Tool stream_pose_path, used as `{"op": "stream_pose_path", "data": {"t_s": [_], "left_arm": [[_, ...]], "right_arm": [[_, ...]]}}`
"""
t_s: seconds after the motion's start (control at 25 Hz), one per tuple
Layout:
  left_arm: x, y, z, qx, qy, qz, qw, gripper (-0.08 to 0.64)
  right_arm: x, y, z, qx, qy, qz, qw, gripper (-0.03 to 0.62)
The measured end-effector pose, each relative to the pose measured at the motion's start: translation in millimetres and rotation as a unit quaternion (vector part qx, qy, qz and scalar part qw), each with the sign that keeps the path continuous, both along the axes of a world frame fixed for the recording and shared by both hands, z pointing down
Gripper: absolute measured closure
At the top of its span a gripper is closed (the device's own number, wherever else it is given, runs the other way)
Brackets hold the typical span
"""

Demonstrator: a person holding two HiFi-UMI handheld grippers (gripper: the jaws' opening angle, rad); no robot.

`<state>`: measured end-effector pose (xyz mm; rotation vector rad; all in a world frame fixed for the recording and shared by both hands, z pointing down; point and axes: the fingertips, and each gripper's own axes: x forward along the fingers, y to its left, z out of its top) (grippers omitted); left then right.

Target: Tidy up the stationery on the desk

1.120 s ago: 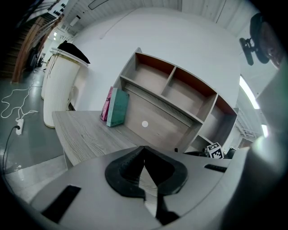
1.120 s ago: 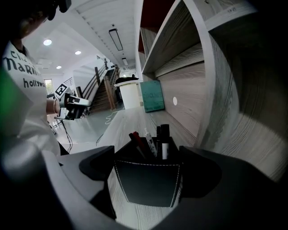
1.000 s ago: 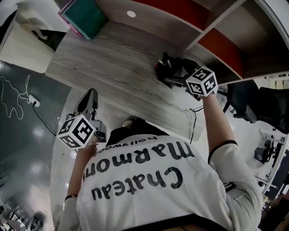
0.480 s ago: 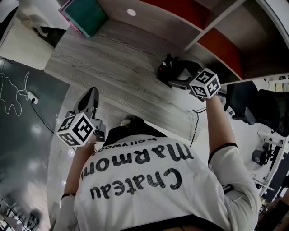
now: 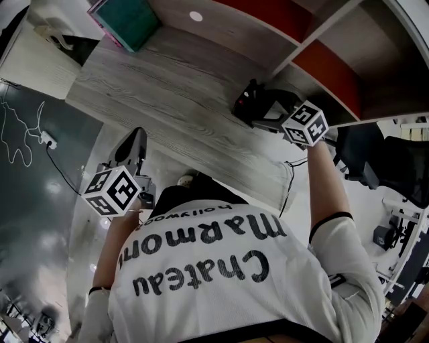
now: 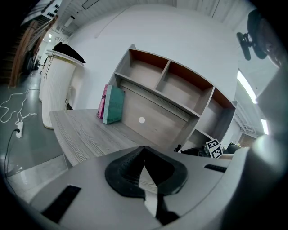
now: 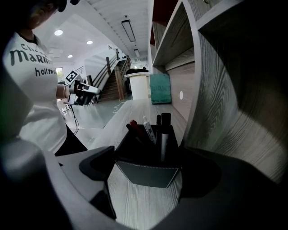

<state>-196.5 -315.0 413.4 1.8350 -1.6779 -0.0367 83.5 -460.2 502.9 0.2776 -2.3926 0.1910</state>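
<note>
A black pen holder (image 7: 145, 158) with several pens (image 7: 149, 128) stands on the grey wood desk (image 5: 167, 87), close to the shelf unit's upright. My right gripper (image 7: 146, 167) is shut on it, one jaw on each side. From the head view the pen holder (image 5: 257, 106) sits at the desk's right end, with the right gripper (image 5: 268, 115) just behind it. My left gripper (image 5: 134, 144) hangs off the desk's front left edge. It is shut with nothing in it, and the left gripper (image 6: 144, 150) faces the desk.
A teal book (image 5: 127, 20) and a pink one (image 6: 103, 101) lean at the desk's far left. The open shelf unit (image 5: 322, 60) runs along the back. A black chair (image 5: 375, 157) is at the right, and a cable (image 5: 20, 144) lies on the floor at left.
The right gripper and the pen holder shifted slightly right, toward the shelf upright, then stayed put. The left gripper has hardly moved.
</note>
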Motion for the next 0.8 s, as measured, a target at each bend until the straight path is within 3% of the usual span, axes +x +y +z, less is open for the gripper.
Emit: {"op": "stream_pose_path", "data": {"t_s": [0.28,0.8], "left_arm": [[16,1,-1,0.004,-0.036,0.014,0.9992,0.545],[29,18,7,-0.006,-0.027,-0.01,0.9996,0.545]], "right_arm": [[1,-2,0,0.005,-0.008,-0.012,1.0,0.156],[8,-1,4,0.01,-0.016,-0.024,1.0,0.156]]}}
